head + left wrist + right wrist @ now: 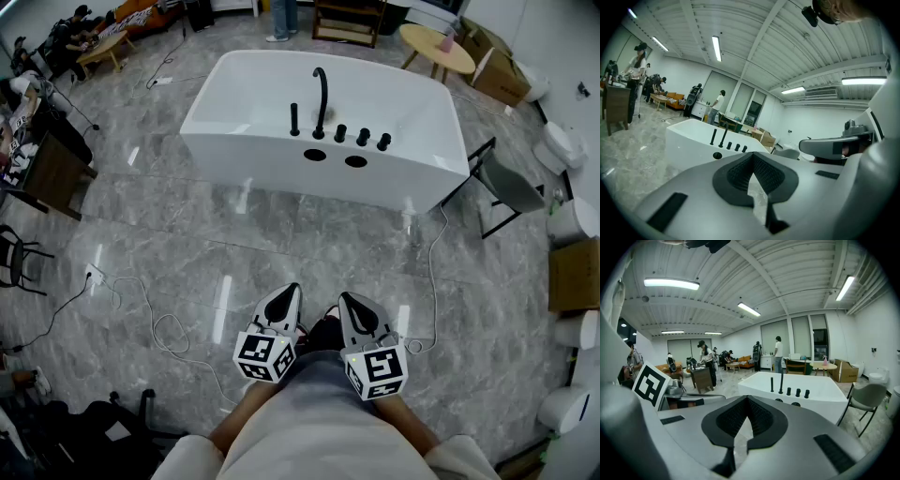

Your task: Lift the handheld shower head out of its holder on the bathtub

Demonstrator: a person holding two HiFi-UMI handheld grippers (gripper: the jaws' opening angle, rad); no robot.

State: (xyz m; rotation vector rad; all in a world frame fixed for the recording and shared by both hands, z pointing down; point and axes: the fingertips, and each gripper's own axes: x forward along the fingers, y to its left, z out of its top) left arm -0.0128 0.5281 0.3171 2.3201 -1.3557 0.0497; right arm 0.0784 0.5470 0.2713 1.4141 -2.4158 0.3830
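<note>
While your left claw [292,289] and right claw [345,298] sit shut and empty, open floor [281,234] separates you from the bathtub [244,155]. The shower head [294,118] stands upright on the near rim, beside the spout [322,98].

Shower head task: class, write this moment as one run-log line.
phase: not started | shower head: in holder on bathtub | left gripper: shut, empty | right gripper: shut, empty
</note>
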